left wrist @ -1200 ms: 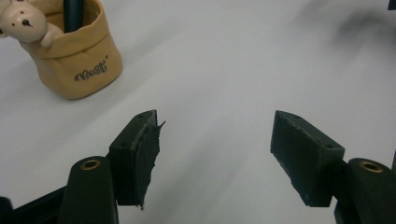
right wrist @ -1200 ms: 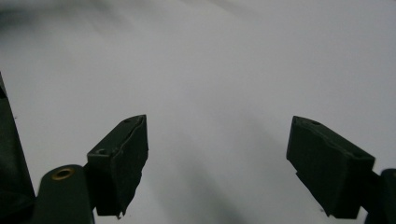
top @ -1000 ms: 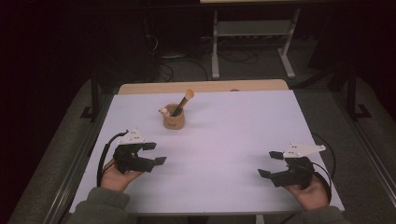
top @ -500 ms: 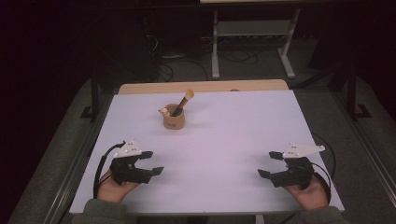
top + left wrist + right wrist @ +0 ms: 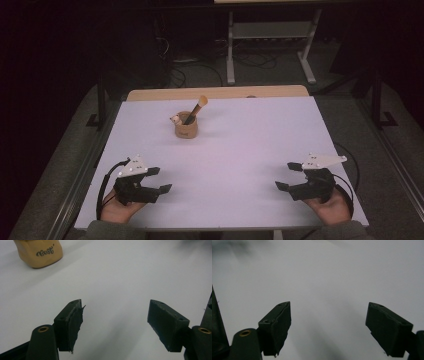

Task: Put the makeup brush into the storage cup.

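A small tan cup [image 5: 186,128] stands on the white table [image 5: 250,140], toward the far side and a bit left of the middle. A brush [image 5: 195,109] leans inside it, bristle end up (a tiny pale figure sits on the rim). Well apart from the cup, near the front edge, the left gripper [image 5: 156,180] has its jaws wide apart and empty. The right gripper [image 5: 286,176] does too.
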{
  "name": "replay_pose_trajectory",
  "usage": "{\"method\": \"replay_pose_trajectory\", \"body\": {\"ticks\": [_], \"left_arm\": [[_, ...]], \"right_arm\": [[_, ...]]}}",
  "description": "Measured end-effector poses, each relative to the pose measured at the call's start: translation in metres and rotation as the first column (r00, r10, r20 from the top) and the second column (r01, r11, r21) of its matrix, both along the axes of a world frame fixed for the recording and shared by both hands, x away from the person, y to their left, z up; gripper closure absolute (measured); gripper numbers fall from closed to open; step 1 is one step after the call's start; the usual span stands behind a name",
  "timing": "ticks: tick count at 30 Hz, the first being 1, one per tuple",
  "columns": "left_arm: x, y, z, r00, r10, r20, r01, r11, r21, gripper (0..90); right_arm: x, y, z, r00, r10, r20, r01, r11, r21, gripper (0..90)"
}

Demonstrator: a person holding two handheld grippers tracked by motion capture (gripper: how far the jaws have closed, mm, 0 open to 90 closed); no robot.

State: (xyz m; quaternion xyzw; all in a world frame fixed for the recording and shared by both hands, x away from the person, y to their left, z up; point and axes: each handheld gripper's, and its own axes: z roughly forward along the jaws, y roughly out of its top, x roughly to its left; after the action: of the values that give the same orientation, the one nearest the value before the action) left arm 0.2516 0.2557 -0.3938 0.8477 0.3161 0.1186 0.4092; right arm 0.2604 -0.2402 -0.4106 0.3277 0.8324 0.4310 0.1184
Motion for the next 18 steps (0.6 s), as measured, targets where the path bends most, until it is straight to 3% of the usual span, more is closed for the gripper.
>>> {"method": "replay_pose_trajectory", "body": {"ticks": [18], "left_arm": [[-0.007,0.006,-0.015,0.9998,0.016,-0.009,-0.016,0.9999,0.001,25.7]], "right_arm": [[0.0,0.005,-0.001,0.9998,0.016,0.008,-0.015,0.999,-0.038,19.5]]}}
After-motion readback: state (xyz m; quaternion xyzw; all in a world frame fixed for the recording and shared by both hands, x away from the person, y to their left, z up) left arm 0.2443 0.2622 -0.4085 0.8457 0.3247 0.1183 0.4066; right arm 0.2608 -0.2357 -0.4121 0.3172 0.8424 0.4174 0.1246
